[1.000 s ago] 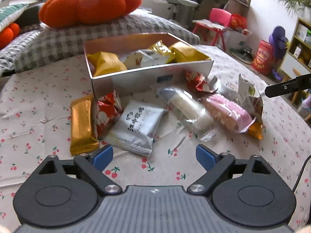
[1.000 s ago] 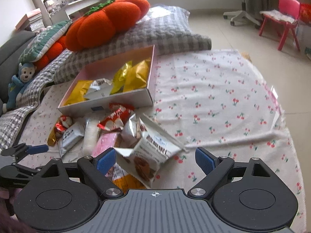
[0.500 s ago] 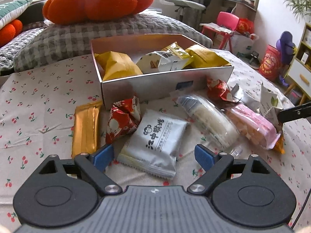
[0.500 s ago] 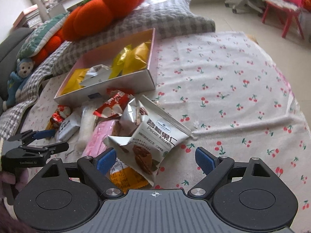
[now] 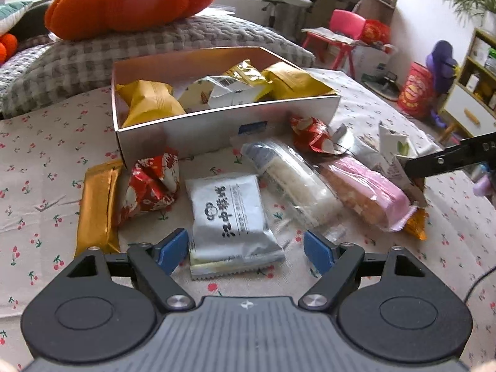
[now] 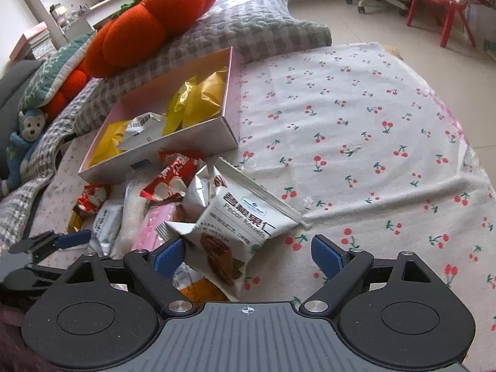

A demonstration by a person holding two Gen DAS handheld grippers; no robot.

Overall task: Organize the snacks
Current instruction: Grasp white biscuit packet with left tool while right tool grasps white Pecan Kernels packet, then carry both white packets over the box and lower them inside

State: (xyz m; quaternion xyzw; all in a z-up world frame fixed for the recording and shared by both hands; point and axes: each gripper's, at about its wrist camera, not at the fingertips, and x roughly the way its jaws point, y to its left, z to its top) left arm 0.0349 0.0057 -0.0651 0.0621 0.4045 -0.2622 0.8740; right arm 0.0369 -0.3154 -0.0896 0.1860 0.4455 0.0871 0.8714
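While my left tool [image 5: 246,249] has just been closing around the silver packet [image 5: 231,220] without gripping it, my right tool [image 6: 248,252] gapes beside the pecan bag [image 6: 238,226], hiding an orange packet. Two red wrappers sit before the box [image 5: 217,124].

The left gripper [image 5: 245,249] points forward and down, its two blue-padded fingers [image 5: 171,249] level with each other. Its jaws have just been closing but stand apart; a packet lies between the pads without being pressed. The right gripper [image 6: 248,254] tilts down in the same way, jaws spread wide, its blue fingertips [image 6: 325,254] gripping nothing. In the right wrist view the left gripper's fingers show at the lower left edge.
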